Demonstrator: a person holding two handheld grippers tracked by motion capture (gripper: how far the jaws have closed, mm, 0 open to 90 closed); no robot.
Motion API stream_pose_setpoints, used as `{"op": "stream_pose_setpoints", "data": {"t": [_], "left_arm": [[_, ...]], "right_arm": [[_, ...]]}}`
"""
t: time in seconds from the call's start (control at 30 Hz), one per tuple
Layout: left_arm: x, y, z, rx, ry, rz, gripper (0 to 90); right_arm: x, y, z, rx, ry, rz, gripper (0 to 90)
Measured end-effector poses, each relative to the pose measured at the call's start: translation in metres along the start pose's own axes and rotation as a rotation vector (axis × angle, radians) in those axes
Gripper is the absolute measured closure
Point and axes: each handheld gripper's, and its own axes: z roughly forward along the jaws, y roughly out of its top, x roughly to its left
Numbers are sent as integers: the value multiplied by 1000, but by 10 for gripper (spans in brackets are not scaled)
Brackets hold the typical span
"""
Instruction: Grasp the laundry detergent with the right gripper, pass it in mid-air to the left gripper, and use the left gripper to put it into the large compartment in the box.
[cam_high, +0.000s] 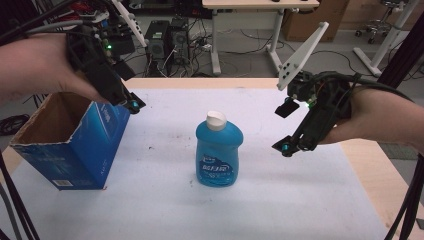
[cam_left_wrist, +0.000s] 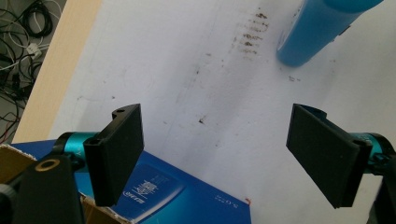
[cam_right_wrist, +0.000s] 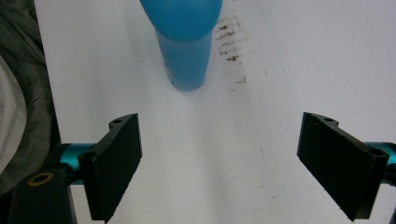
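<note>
Blue bottle stands upright on the white-covered bench, about midway between the left and right edges and slightly nearer the far edge than the near one. White cap is on. It touches nothing else. An open blue carton stands well apart from it at the left edge, mouth upward.

Step in hand, as judged: the approach to grasp the bottle, probably for placing in the carton. To do it well, the right tongs should come in level at the bottle's wide body, one jaw on each flat face, and close squarely below the shoulder (the body tapers toward the cap, so a high grip may slip). A slanted approach could tip the bottle.

Right tongs: jaws spread wide, holding nothing, hovering off the bottle's right side and clear of it; in the right gripper view the bottle lies ahead between the jaw lines.

Left tongs: jaws likewise wide apart and empty, hovering above the carton's far right corner; contact cannot be confirmed.
</note>
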Motion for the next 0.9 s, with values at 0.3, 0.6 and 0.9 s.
{"op": "stream_pose_setpoints", "data": {"t": [0.3,0.6,0.9], "left_arm": [[1,-2,0,4,-4,-5,191],[1,-3,-1,12,-6,-4,191],[-1,-3,-1,9,-13,3,191]], "right_arm": [[-14,-5,9,-40,13,-8,132],[-18,-8,24,-79,50,-24,132],[-18,-6,38,-132,96,-29,132]]}}
